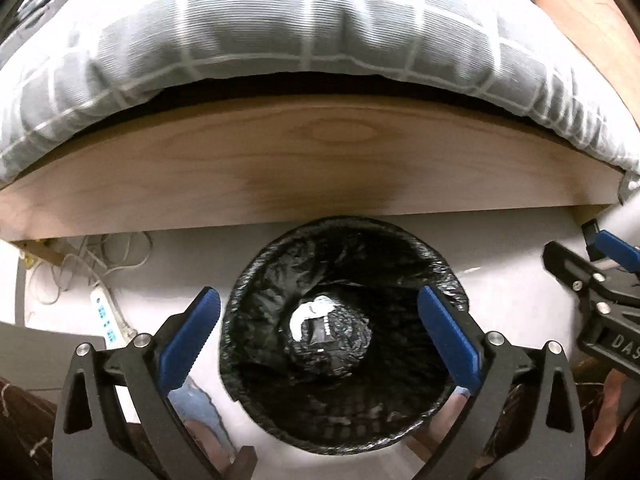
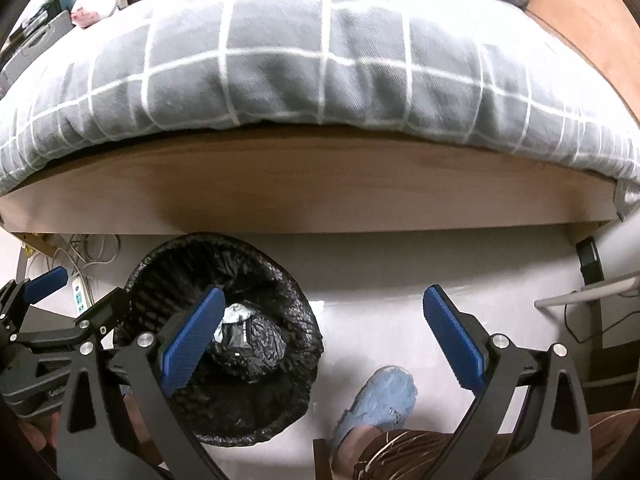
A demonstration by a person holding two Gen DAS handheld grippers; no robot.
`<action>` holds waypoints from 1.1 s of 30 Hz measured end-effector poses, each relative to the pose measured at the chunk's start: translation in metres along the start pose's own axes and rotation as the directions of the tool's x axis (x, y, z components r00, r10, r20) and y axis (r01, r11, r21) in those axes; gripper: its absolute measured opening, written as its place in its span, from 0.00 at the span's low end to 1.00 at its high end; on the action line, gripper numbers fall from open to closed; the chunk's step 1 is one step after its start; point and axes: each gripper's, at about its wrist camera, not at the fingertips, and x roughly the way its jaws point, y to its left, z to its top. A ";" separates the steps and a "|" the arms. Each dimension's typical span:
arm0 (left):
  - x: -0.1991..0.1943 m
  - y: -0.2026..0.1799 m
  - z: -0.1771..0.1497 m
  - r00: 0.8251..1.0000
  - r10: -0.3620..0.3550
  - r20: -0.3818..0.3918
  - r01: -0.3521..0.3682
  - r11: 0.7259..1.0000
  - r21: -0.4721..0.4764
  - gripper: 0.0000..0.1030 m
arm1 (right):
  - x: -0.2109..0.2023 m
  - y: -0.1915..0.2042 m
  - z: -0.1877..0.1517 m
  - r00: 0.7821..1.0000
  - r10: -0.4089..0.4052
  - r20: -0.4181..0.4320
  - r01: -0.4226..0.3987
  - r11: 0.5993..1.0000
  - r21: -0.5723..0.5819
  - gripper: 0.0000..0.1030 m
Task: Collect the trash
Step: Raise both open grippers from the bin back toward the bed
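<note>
Both my left gripper [image 1: 319, 336] and right gripper [image 2: 324, 338] gape empty, the trash [image 1: 316, 320] already in the bin [image 1: 256, 280] at twelve o'clock, so I'd lift straight clear of its liner.

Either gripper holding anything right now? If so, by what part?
Nothing held. Left gripper is open above the trash bin, with white trash lying loose at the bottom. Right gripper is open over bare floor.

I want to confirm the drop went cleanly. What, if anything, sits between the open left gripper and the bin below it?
Nothing visible. The left gripper hangs open, empty, over the bin, whose mouth is uncovered; the wrapper lies at its bottom.
</note>
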 end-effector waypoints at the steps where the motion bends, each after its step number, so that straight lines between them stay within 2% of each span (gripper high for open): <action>1: -0.002 0.002 0.000 1.000 0.003 0.001 -0.003 1.000 -0.005 0.94 | -0.003 0.001 0.000 1.000 0.002 0.008 -0.002 1.000 -0.001 0.93; 9: -0.032 0.023 0.009 0.997 0.021 0.070 -0.018 0.999 -0.050 0.94 | -0.034 0.013 0.014 0.996 0.013 0.090 -0.011 1.000 -0.026 0.93; 21: -0.087 0.030 0.025 0.986 0.020 0.168 -0.009 0.998 -0.069 0.94 | -0.081 0.021 0.040 0.976 0.033 0.214 -0.023 0.999 -0.048 0.93; 33: -0.135 0.049 0.067 0.957 0.020 0.290 0.005 0.997 -0.083 0.94 | -0.121 0.026 0.076 0.937 0.055 0.346 -0.042 0.998 -0.045 0.93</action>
